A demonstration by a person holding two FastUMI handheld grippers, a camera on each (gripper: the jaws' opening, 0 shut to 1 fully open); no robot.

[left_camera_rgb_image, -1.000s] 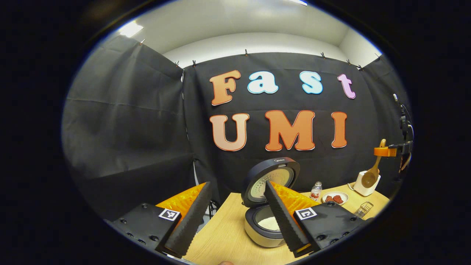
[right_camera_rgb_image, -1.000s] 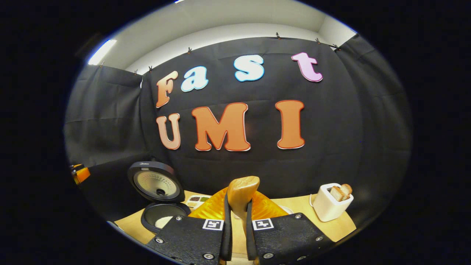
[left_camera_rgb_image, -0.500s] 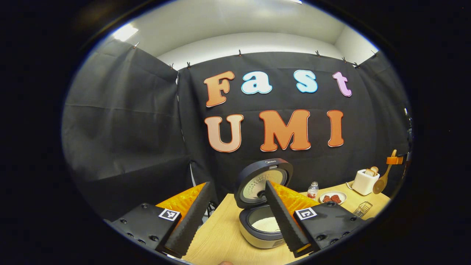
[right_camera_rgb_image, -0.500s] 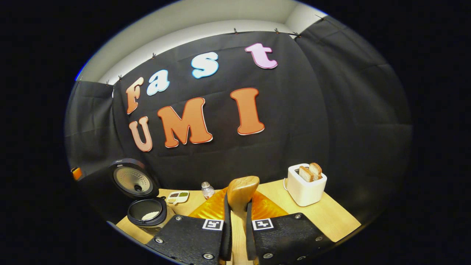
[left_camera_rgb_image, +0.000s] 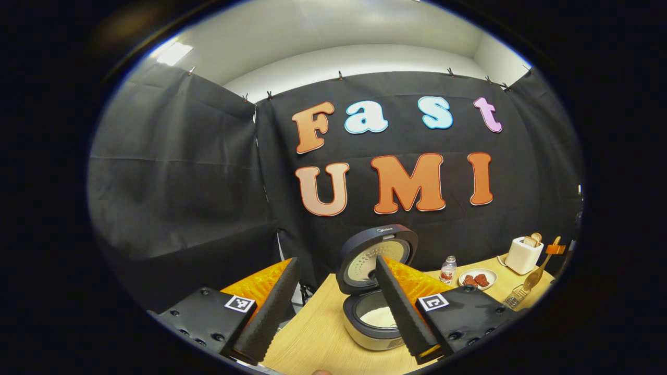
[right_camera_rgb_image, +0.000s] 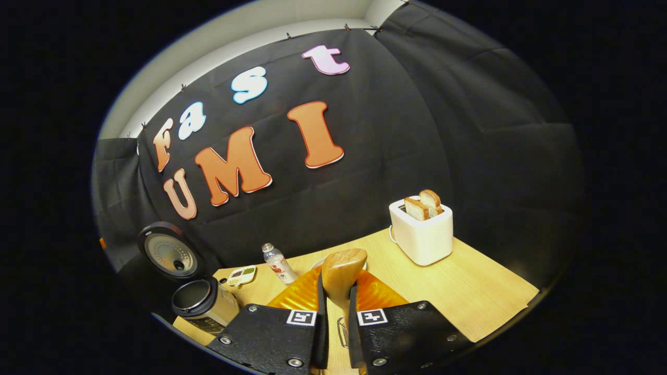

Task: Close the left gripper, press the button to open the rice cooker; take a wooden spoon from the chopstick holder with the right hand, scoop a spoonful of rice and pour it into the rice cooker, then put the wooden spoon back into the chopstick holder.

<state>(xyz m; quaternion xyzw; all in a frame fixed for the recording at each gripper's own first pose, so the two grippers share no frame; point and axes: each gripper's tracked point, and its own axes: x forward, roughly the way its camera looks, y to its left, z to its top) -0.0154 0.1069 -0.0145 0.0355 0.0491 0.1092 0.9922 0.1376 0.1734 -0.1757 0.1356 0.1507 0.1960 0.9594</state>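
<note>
Wooden spoon [left_camera_rgb_image: 539, 265] had dropped toward the wire chopstick holder [left_camera_rgb_image: 516, 298] at far right; your left hand-held gripper [left_camera_rgb_image: 333, 307] stayed spread before the open rice cooker [left_camera_rgb_image: 375, 291]. Your right hand-held gripper [right_camera_rgb_image: 333, 333] still pinched the spoon handle, so return it next.

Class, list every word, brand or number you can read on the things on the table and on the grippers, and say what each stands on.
No text here can be read.
Rice cooker lid: a small mark on its rim, too small to read.
Bottle: label blurred.
Left gripper and right gripper: square coded patterns, no words.
</note>
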